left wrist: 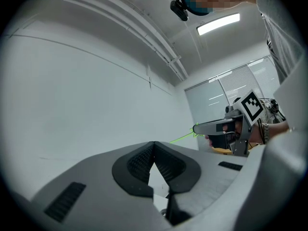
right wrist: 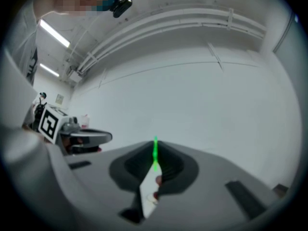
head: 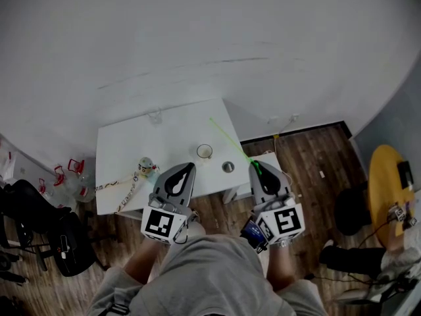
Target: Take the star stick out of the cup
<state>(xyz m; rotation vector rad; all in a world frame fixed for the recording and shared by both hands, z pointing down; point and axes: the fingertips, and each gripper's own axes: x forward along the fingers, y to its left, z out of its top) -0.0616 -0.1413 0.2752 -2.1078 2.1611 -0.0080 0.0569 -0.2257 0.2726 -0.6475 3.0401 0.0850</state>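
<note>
My right gripper (head: 254, 166) is shut on a thin green star stick (head: 227, 139), which slants up and to the left over the white table (head: 125, 147). The stick is clear of the white cup (head: 204, 151), which stands upright on the table between the two grippers. In the right gripper view the green stick (right wrist: 155, 154) stands up from between the closed jaws. My left gripper (head: 190, 168) is shut with nothing in it, held above the table's near edge. From the left gripper view, the right gripper (left wrist: 196, 128) shows with the stick (left wrist: 182, 138) poking out.
A small round metal thing (head: 228, 166) sits right of the cup. A small toy figure (head: 146, 166) and a beaded string (head: 125, 191) lie at the table's left front. A black chair (head: 46, 232) stands left, a round yellow table (head: 387, 176) right.
</note>
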